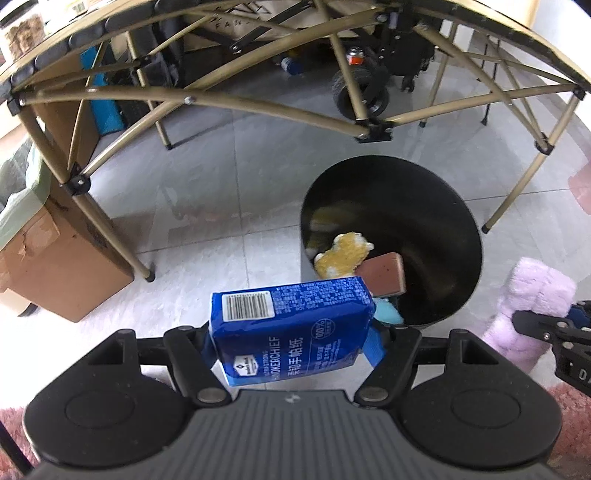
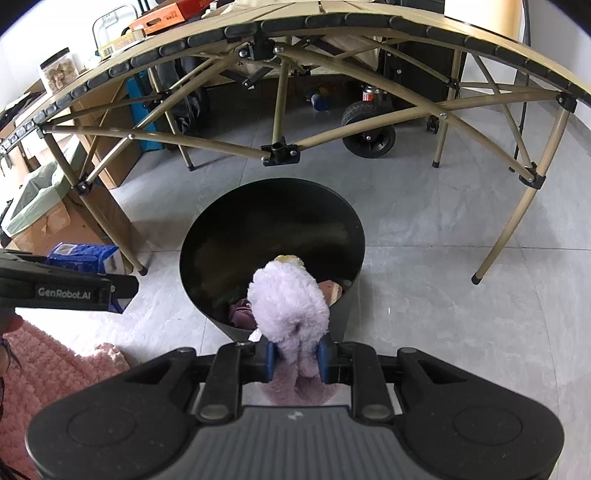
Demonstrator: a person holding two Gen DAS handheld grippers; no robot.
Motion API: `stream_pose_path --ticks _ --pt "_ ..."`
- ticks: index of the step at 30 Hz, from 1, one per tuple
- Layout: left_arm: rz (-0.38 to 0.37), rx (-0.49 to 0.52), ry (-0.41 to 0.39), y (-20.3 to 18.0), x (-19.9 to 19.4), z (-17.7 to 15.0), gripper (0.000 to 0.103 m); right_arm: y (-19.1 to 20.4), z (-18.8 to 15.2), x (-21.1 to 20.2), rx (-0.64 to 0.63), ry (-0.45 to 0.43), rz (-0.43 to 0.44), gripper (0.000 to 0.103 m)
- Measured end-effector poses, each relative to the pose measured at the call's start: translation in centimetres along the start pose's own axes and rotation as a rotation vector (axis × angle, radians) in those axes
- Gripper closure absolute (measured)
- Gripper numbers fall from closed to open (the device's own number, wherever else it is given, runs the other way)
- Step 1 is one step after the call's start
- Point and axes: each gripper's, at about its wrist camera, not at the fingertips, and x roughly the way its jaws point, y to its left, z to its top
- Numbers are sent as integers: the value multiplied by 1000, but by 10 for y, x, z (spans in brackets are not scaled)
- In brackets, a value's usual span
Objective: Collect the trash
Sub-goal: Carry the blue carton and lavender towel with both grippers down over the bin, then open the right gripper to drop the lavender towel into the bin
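Left gripper [image 1: 293,345]: clenched on a blue tissue pack [image 1: 291,325], held near the bin's left rim.
Right gripper [image 2: 297,360]: clamped on a lilac plush toy [image 2: 290,306], held over the bin's near rim.
Black bin [image 2: 221,236]: on grey tile floor [image 2: 443,258], holding a yellow plush [image 1: 343,258] and a brown block [image 1: 384,275].
Beyond: folding table [image 2: 332,26].
Near left: pink rug [image 2: 48,365].

Your left gripper [image 1: 291,341] points steeply downward, its blue pads [image 1: 375,347] pressed against both sides of the tissue pack [image 1: 291,325], jaws about halfway apart. Your right gripper [image 2: 297,360] tilts down just as steeply, its jaws drawn close together and pinching the purple plush toy [image 2: 290,306] between the blue pads [image 2: 323,360]. The two grippers sit side by side, near each other but apart.
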Motion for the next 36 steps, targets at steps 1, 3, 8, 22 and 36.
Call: stream_pose_path --ticks 1,3,8,22,36 --pt "2 -6 3 2 1 0 31 0 1 1 -1 5 1 82" --pt "10 -14 8 5 4 1 31 1 3 3 -4 12 4 82" --pt "22 -31 16 11 9 4 31 8 13 9 -27 12 12 82" --pt "54 -89 36 31 22 10 31 30 53 50 -83 41 23 82" --pt "69 -146 42 46 29 15 31 38 78 95 -88 80 12 82"
